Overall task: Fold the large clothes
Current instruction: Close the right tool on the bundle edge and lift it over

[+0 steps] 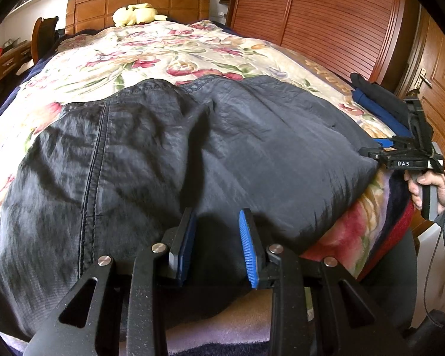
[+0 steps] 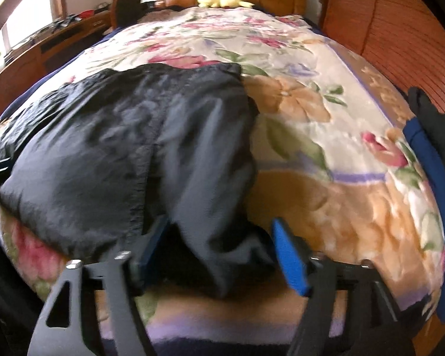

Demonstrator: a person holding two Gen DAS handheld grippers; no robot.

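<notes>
Left tongs (image 1: pixel 218 237) agape over dark jacket (image 1: pixel 169 154); right tongs (image 2: pixel 222 249) wide, fabric fold between pads, unclamped

The left gripper (image 1: pixel 218 243) is held low and level, its two blue-padded fingers (image 1: pixel 247 252) spread apart. The right gripper (image 2: pixel 221 255) sits off to the right, fingers parted wider. Seen from the left wrist, the person's right hand (image 1: pixel 430 185) is wrapped round that gripper's handle.
</notes>
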